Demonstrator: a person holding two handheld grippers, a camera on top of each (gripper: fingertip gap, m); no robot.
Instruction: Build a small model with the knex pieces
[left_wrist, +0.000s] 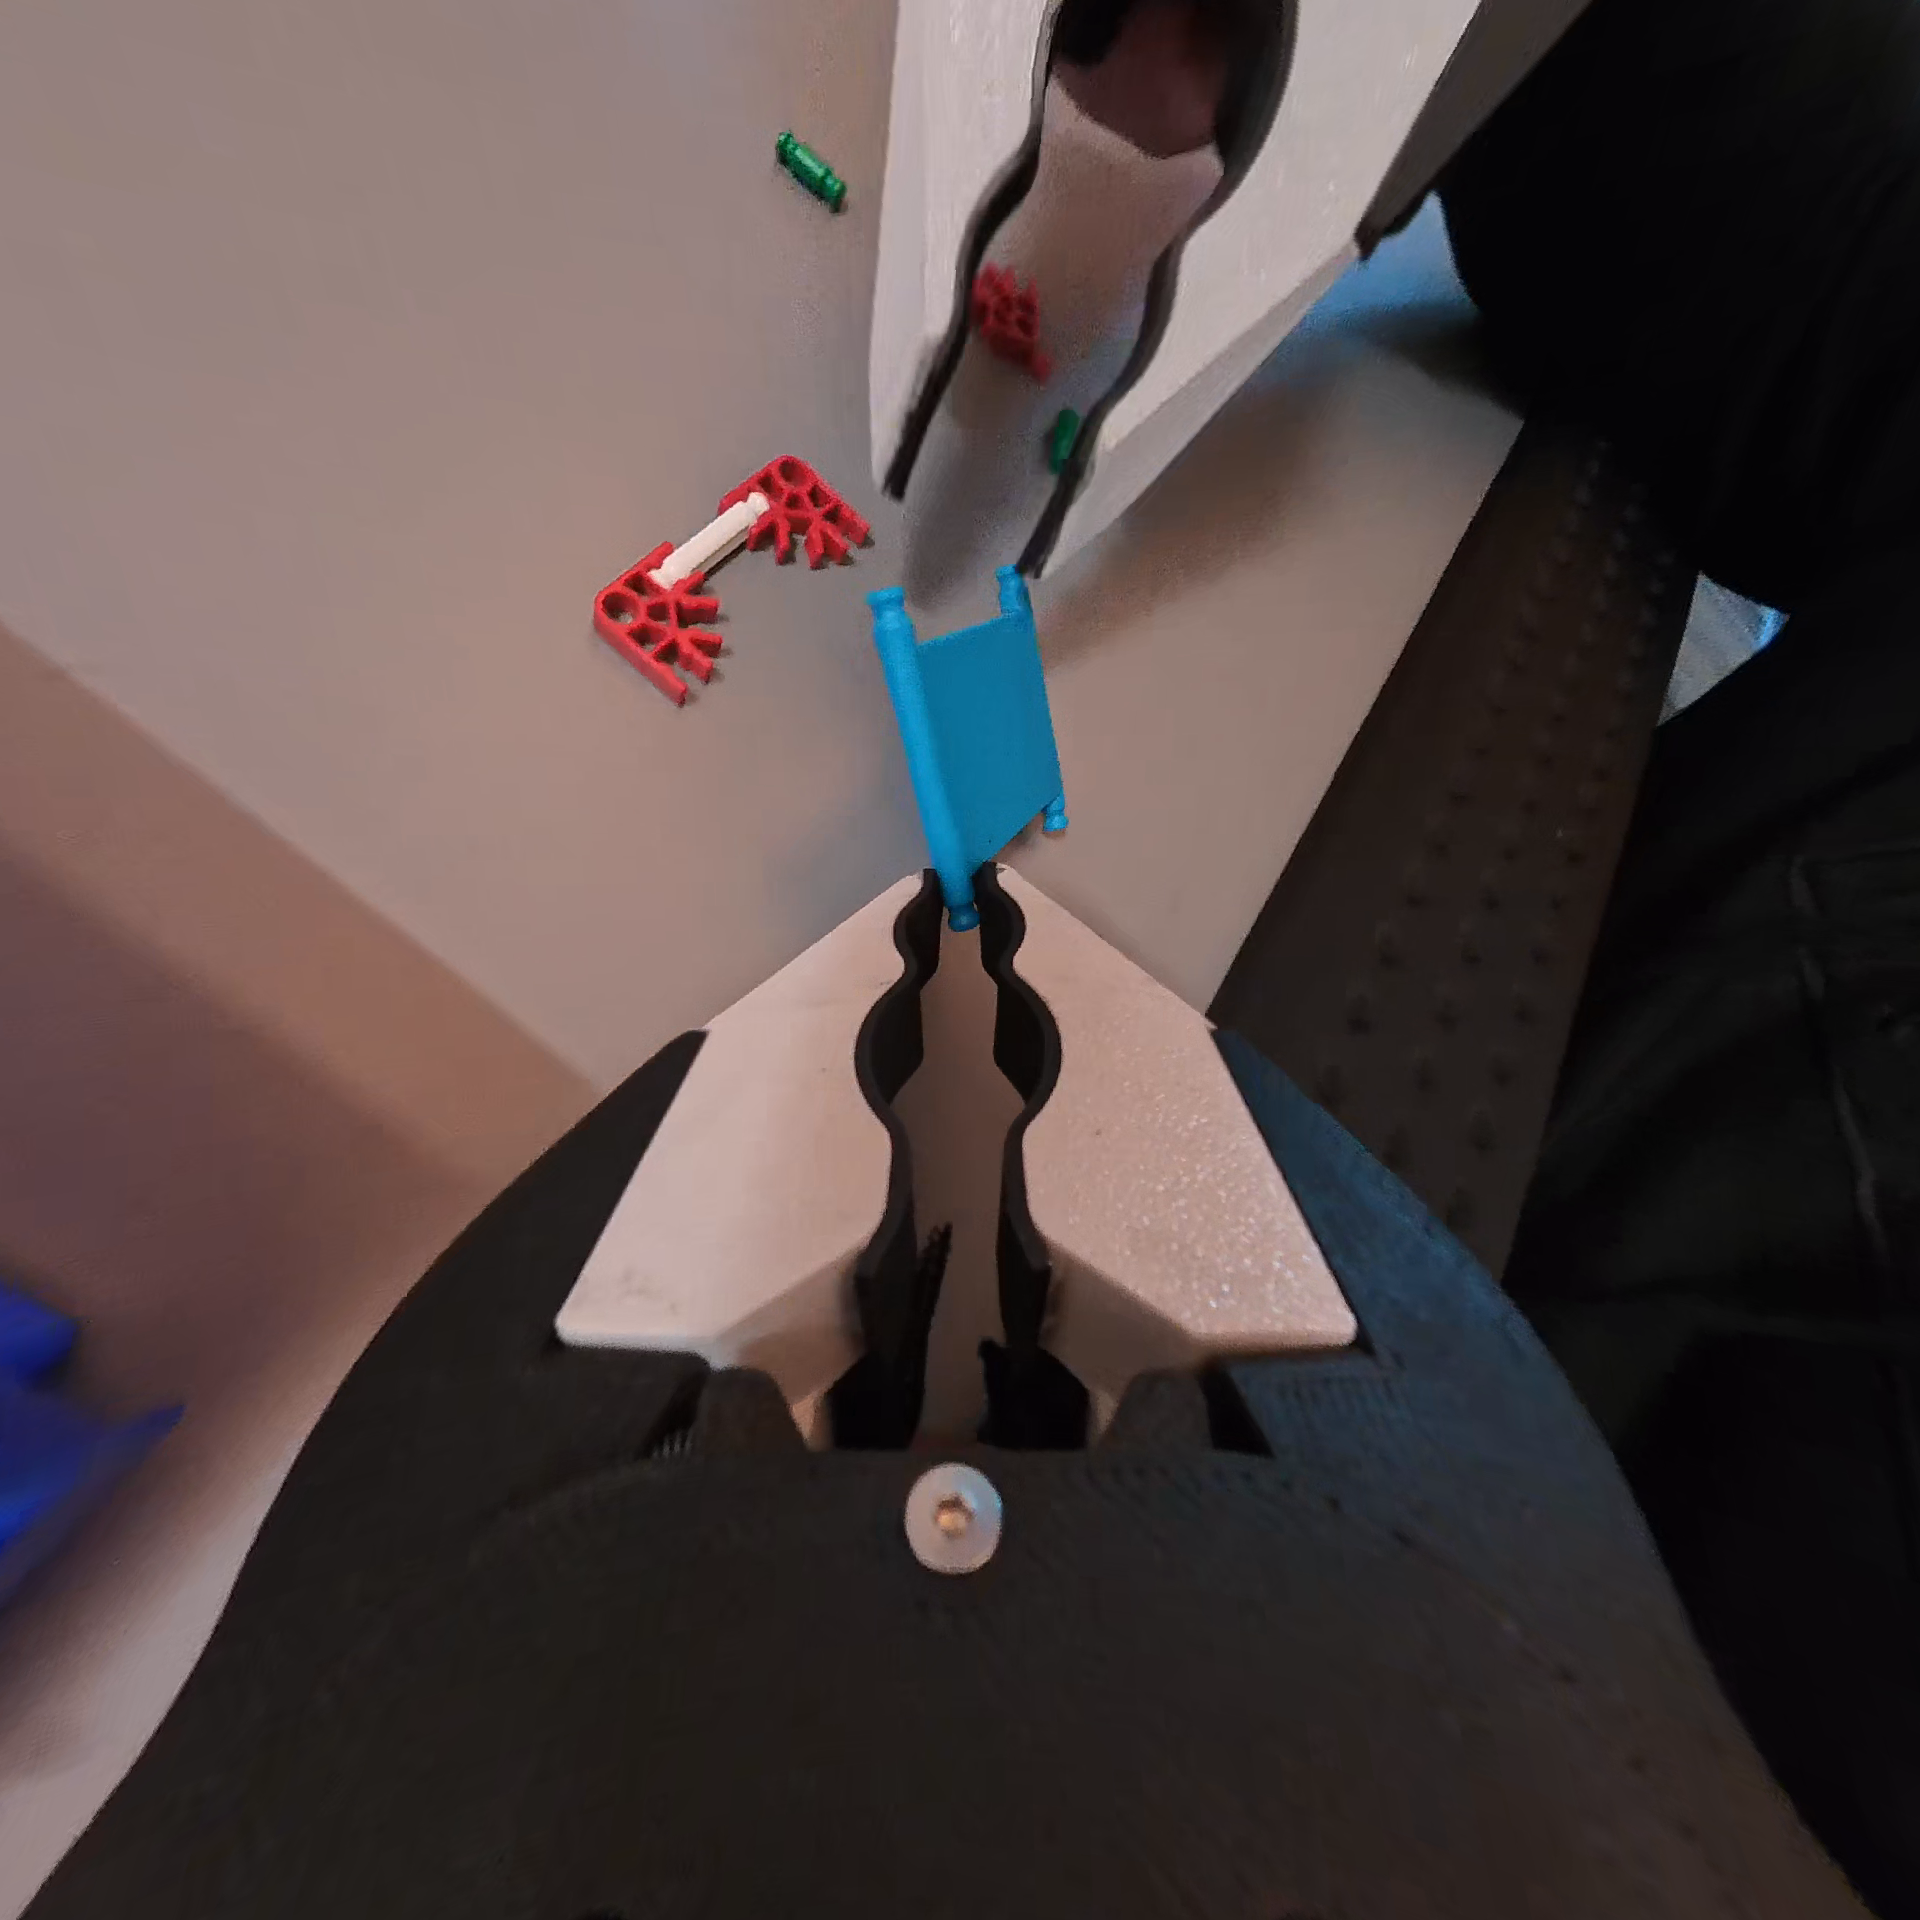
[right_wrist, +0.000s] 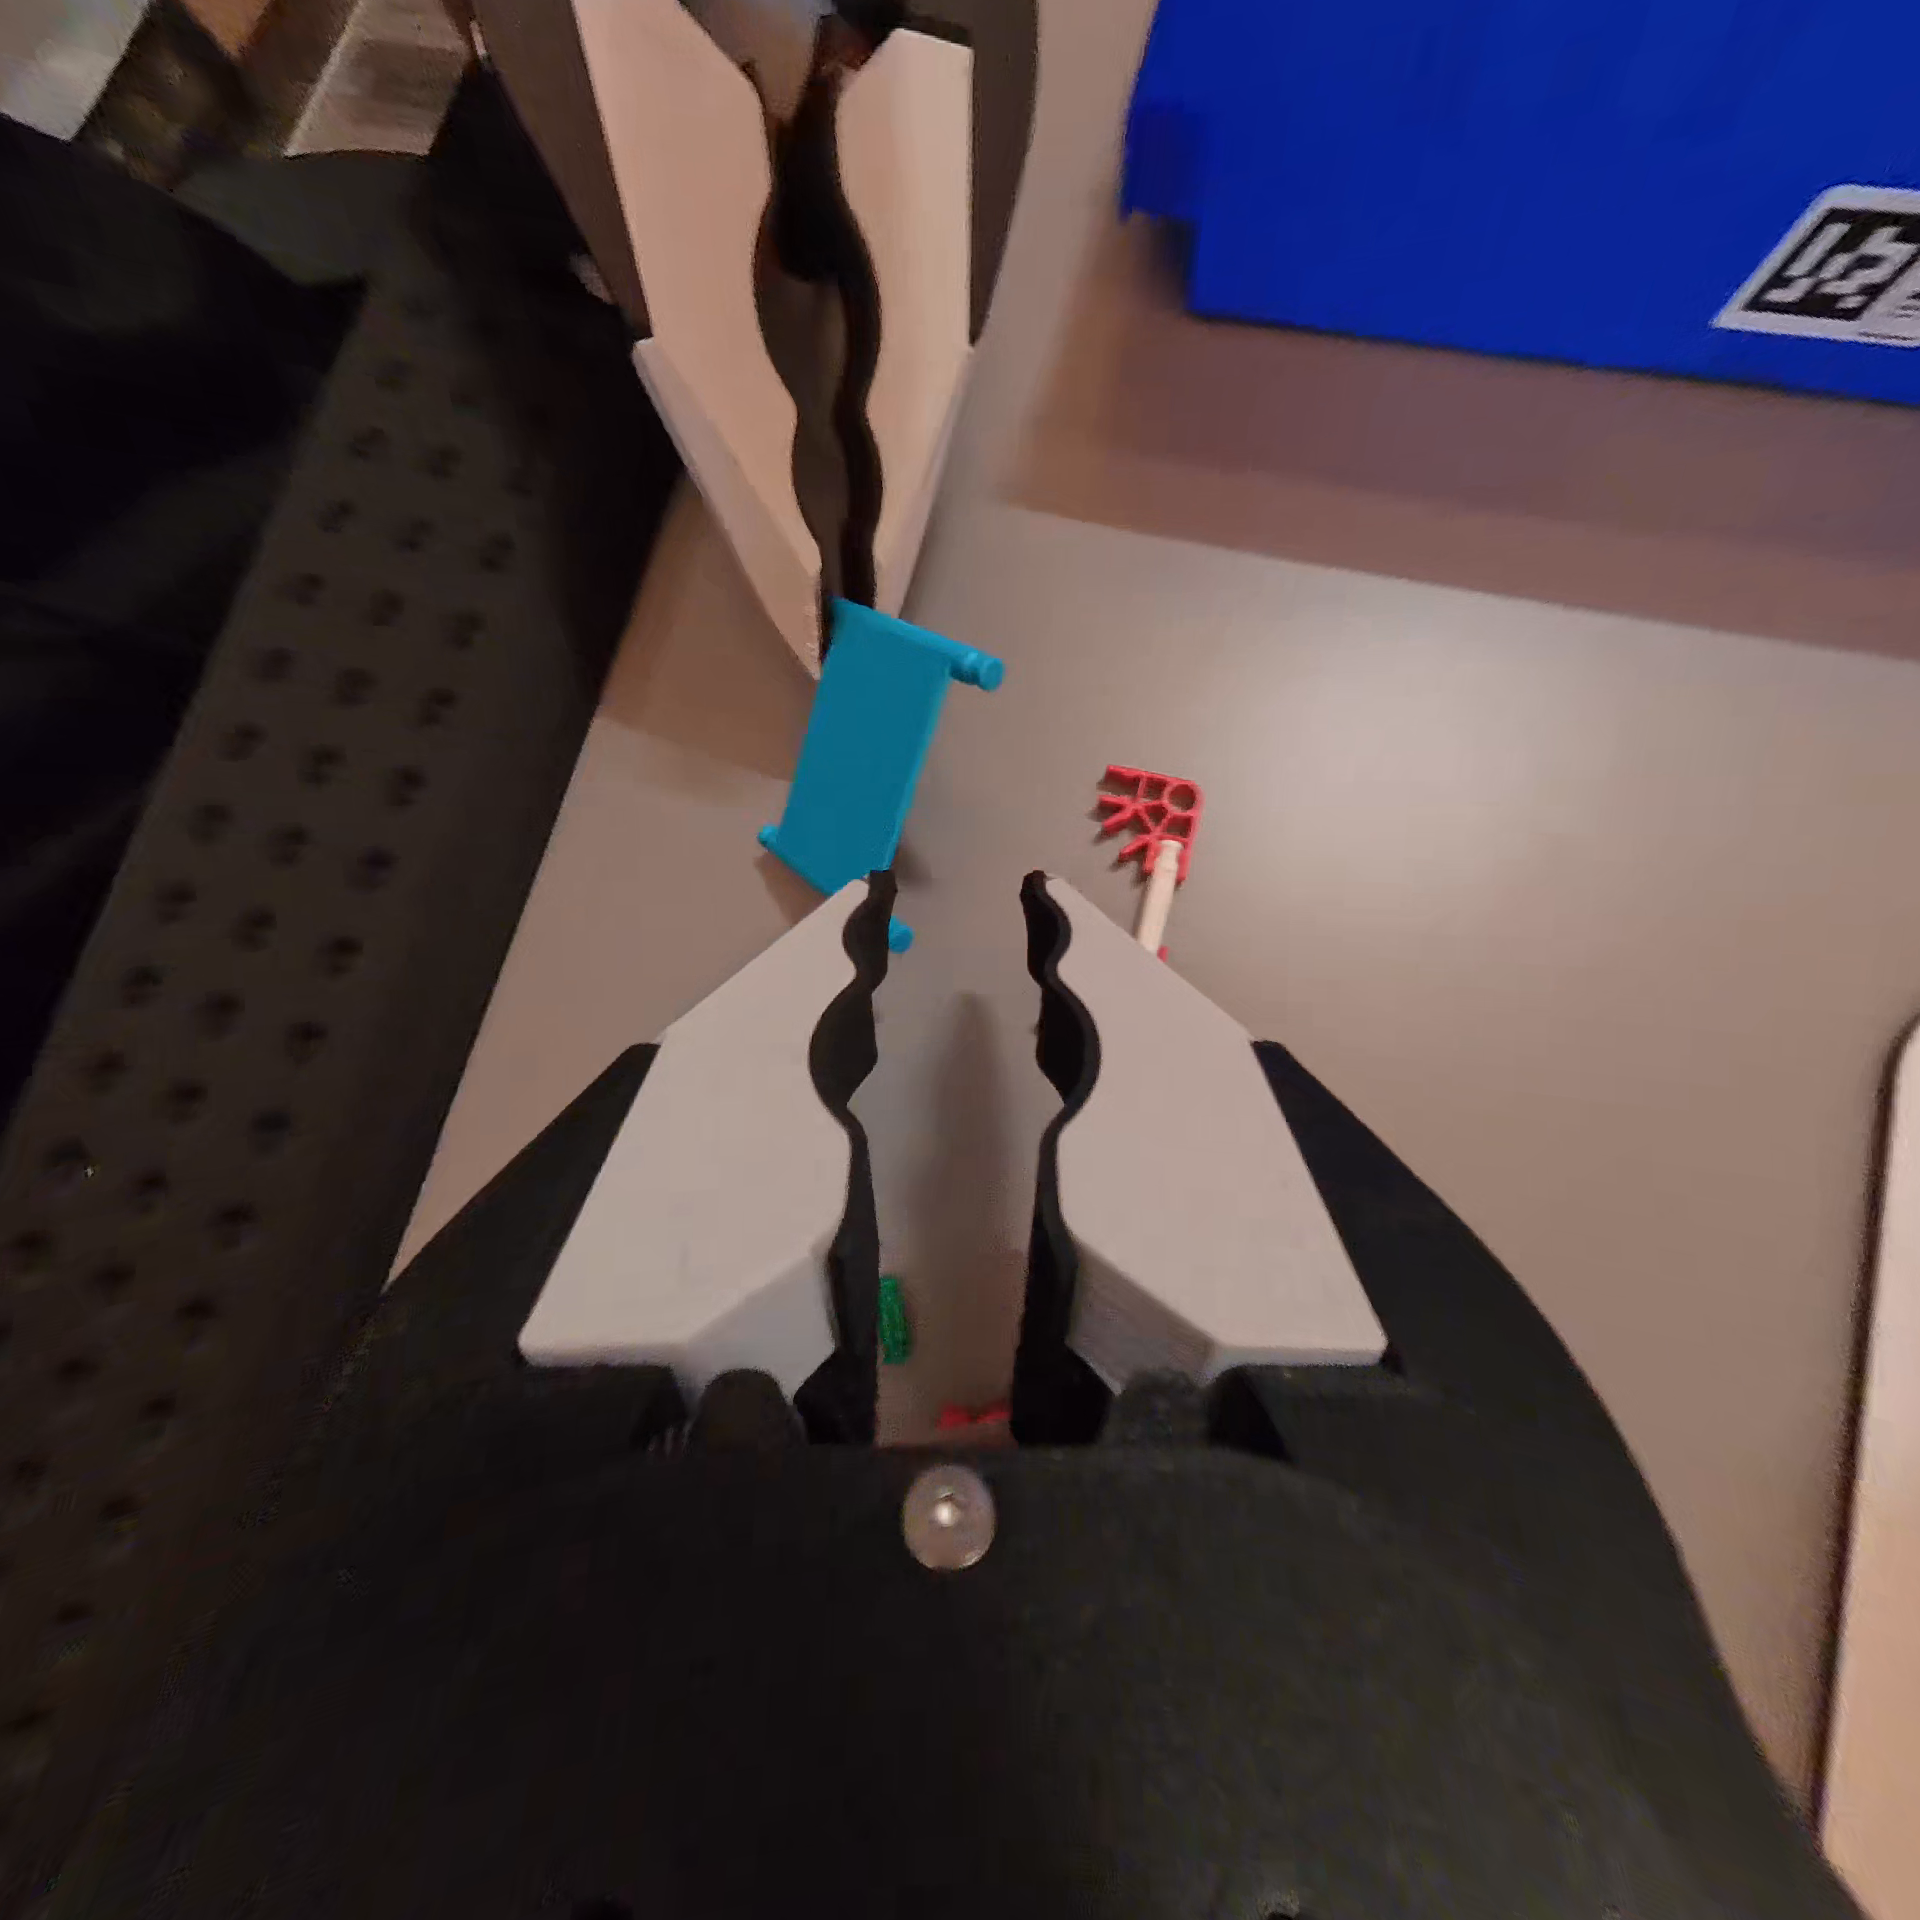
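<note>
Your table (right_wrist: 1455, 727) fills both views, pale and smooth, and along its edge runs a dark perforated strip (right_wrist: 312, 831). Far side in the right wrist view there's a big blue bin (right_wrist: 1507, 156) with a black-and-white marker stuck on it, a bit blurred.

Now your left gripper (left_wrist: 961, 883): fingers pinched tight on one corner rod of the blue panel (left_wrist: 982, 732), holding it up off the table. From the other camera you see that same left gripper (right_wrist: 847, 597) coming in from the top, the blue panel (right_wrist: 868, 743) hanging off its tips.

Your right gripper (right_wrist: 956, 883) is right there, fingers apart with a clear gap, nothing between them, the left fingertip just at the panel's lower edge. In the left wrist view it sits (left_wrist: 961, 530) above the panel's far end.

Down on the table: two red connectors joined by a white rod (left_wrist: 712, 545), well left of the panel. Behind the right gripper, a loose red connector (left_wrist: 1008, 312), a green rod (left_wrist: 1062, 436) beside its finger, and another green rod (left_wrist: 810, 171) farther out
</note>
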